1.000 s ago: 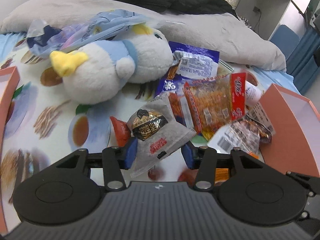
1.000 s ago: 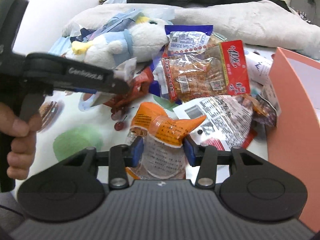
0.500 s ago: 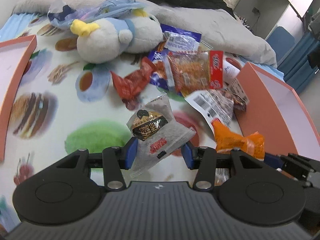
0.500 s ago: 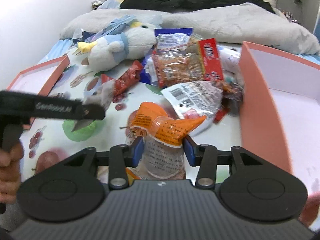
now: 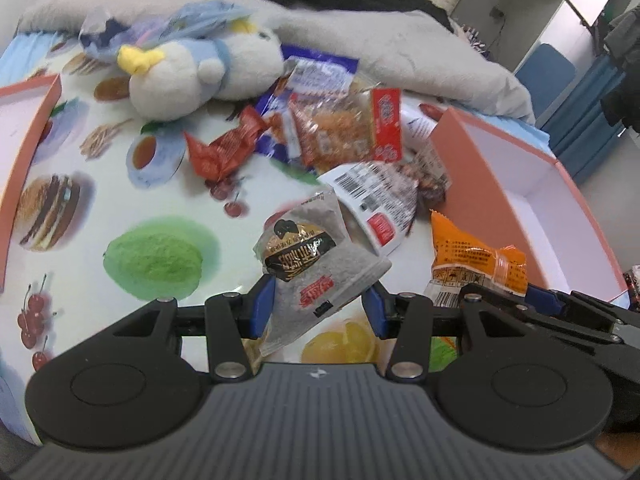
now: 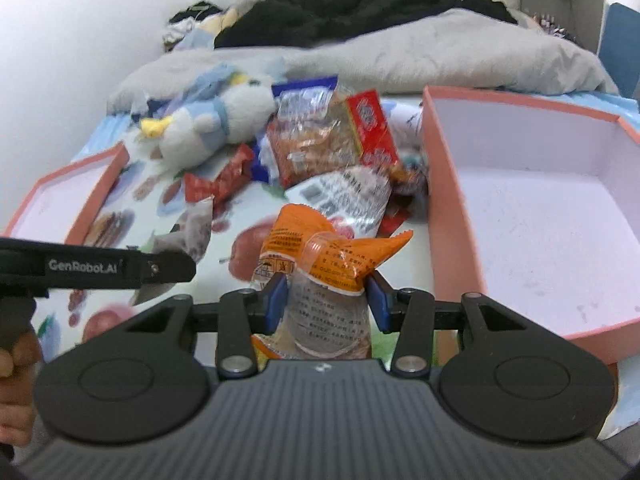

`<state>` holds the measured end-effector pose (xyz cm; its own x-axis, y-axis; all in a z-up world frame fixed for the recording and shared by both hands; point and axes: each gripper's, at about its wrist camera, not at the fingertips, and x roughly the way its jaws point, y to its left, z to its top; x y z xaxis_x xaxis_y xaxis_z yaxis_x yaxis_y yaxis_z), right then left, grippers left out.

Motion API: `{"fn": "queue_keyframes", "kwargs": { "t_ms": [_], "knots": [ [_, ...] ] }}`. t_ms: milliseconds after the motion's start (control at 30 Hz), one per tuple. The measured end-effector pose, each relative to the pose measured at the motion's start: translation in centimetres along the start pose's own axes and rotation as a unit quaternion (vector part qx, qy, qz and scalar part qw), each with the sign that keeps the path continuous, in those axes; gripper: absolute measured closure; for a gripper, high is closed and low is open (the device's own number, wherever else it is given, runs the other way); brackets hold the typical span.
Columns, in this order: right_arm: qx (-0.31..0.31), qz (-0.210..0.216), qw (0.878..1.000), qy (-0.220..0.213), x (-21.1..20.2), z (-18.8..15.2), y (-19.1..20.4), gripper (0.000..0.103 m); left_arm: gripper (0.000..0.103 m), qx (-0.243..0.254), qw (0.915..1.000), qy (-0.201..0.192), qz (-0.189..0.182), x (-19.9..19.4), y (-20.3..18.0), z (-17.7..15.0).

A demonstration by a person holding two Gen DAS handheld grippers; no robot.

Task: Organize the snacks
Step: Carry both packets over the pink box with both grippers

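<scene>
Left gripper pinching grey packet, right gripper pinching orange packet, fruit-print bedsheet (grey duvet behind)

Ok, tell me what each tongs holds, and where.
Left tongs: grey snack packet, gripped across its lower half. Right tongs: orange snack packet, gripped at its clear middle.

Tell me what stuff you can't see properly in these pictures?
- Left pink box, left wrist view: cut off by the picture's edge.
- Orange packet, right wrist view: its bottom hides behind the right gripper.
- Snack pile, right wrist view: blurred, so the labels can't be read.
- Grey packet, left wrist view: its lower end hides behind the left gripper.
</scene>
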<state>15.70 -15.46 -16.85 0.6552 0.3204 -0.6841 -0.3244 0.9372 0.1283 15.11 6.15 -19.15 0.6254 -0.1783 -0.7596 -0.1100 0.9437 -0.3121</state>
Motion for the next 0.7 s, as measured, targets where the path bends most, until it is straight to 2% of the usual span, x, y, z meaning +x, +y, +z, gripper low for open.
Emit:
{"fn": "queue_keyframes", "kwargs": {
  "t_ms": [67, 233, 700],
  "knots": [
    [0.016, 0.011, 1.000, -0.009, -1.2, 0.9, -0.4, 0.056, 0.050, 0.002, 1.0000, -0.008, -0.004, -0.7, -0.7, 0.5],
    [0.010, 0.009, 0.999, -0.051, -4.3, 3.3, -0.9, 0.056, 0.050, 0.015, 0.9993, -0.032, -0.014, -2.8, -3.0, 2.1],
    [-0.008, -0.013, 0.991, -0.130, -9.5, 7.9, -3.8, 0.056, 0.050, 0.044, 0.9932, -0.093, -0.054, -7.2, -10.0, 6.8]
  ]
}}
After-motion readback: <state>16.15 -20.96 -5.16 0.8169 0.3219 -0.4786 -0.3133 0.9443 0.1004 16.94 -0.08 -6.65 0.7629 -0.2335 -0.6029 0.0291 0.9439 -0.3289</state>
